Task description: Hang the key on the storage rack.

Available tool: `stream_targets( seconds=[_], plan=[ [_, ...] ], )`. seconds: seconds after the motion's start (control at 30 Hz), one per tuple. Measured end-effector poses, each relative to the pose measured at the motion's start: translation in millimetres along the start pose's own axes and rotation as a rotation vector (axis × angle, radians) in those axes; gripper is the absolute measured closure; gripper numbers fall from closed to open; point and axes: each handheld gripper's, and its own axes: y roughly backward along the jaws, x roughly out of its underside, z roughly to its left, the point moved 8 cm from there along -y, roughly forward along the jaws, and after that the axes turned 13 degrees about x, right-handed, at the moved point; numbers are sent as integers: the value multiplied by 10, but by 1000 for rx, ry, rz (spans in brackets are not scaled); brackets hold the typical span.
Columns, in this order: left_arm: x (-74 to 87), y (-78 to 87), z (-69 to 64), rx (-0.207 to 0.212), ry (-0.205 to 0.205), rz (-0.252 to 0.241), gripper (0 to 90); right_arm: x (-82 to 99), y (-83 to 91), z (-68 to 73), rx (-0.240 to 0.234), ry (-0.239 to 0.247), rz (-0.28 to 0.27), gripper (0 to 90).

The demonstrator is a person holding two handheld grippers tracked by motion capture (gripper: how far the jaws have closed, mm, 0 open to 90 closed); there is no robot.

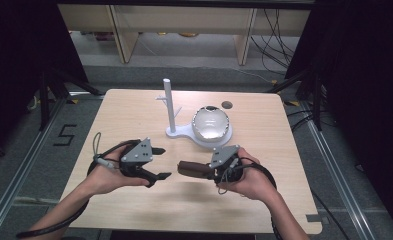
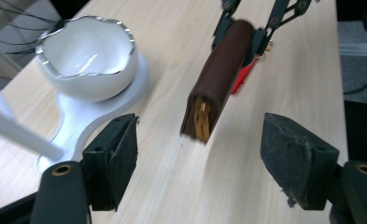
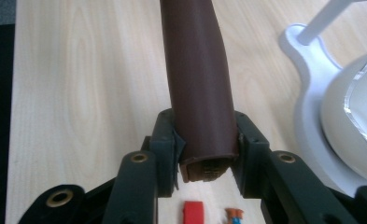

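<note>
brown leather case point(image 1: 193, 170) lies level, long axis left-right, free end pointing left; right gripper point(image 1: 215, 169) pinches its right end; left gripper point(image 1: 160, 163) jaws spread, nothing between them

The high view looks forward and down over the whole table point(image 1: 134, 200), while each gripper view sits close and low along its own jaws (facing one another), both sharing the white bowl point(image 2: 88, 56) and brown case point(image 3: 197, 70).
</note>
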Motion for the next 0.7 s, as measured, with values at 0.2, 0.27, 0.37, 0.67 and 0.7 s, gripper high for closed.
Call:
stream_targets(
  seconds=[0.2, 0.27, 0.37, 0.67, 0.7],
  plan=[
    [284, 140, 33, -56, 59, -21, 271, 10, 72, -135, 29, -46, 2, 669],
    [364, 167, 38, -66, 78, -23, 271, 8, 81, -184, 36, -39, -6, 669],
    [502, 205, 36, -83, 112, -34, 269, 13, 113, -229, 35, -52, 1, 669],
    [856, 245, 41, -156, 211, -73, 270, 17, 224, -451, 57, -76, 18, 669],
    [899, 244, 38, -159, 231, -88, 270, 18, 234, -470, 59, -81, 20, 668]
  ],
)
